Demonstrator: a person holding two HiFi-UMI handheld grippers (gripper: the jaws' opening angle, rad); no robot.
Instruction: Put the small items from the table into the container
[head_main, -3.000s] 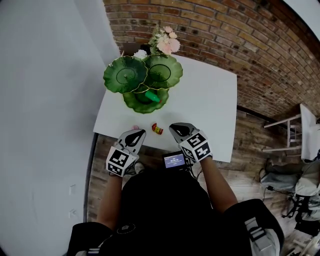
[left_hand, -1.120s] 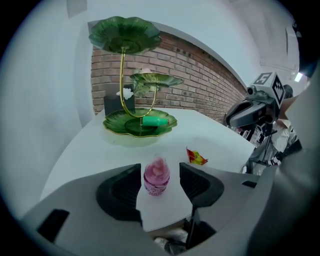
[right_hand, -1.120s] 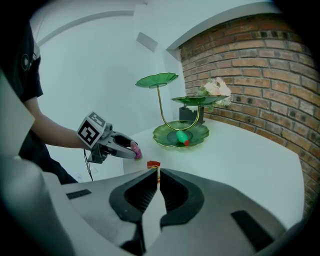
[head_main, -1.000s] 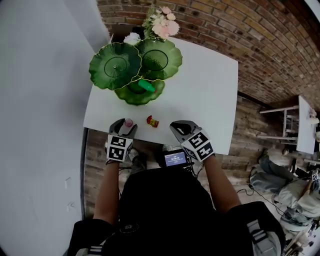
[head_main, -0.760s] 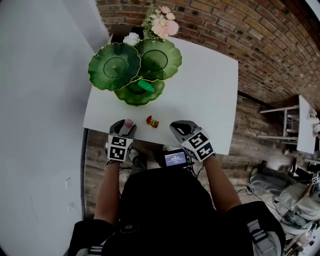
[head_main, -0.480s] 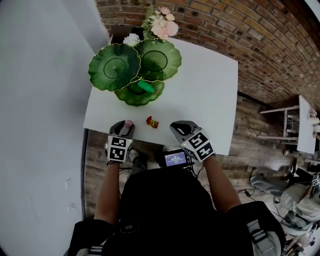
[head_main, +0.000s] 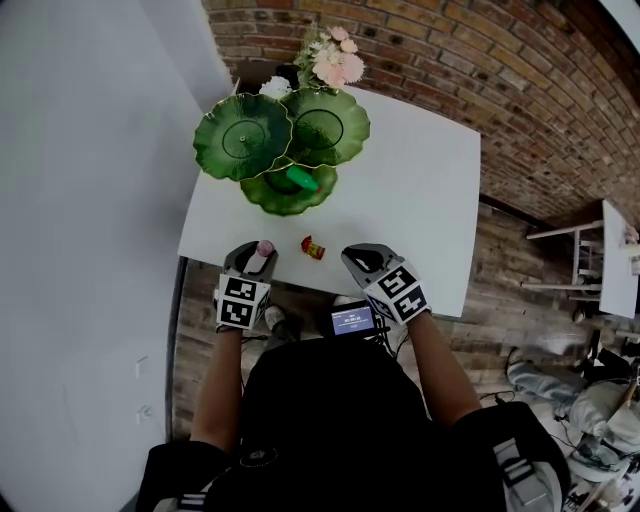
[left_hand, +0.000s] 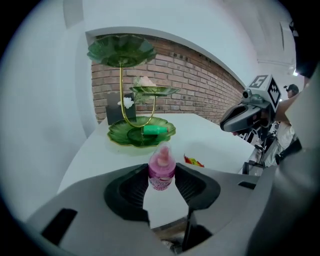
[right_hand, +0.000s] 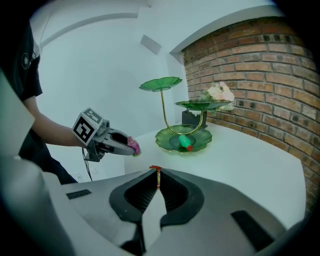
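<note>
My left gripper (head_main: 256, 257) is shut on a small pink bottle (head_main: 264, 248), held upright just above the table's near left edge. Its pads press the bottle (left_hand: 161, 170) from both sides. A red and yellow wrapper (head_main: 313, 247) lies on the white table (head_main: 420, 200) between the two grippers. My right gripper (head_main: 352, 256) is shut and empty, and the wrapper (right_hand: 157, 173) lies just beyond its tips. A three-tier green leaf stand (head_main: 243, 136) is at the far left. In its lowest dish (head_main: 272, 196) lies a green tube (head_main: 300, 180).
Pink and white flowers (head_main: 335, 62) and a dark box (left_hand: 115, 107) stand behind the stand, against a brick wall. A small screen (head_main: 352, 320) hangs at the person's waist. Wood floor and clutter lie to the right of the table.
The left gripper came onto the pink bottle at the table edge, closed round it and lifted it slightly. The right gripper and the wrapper stayed put.
</note>
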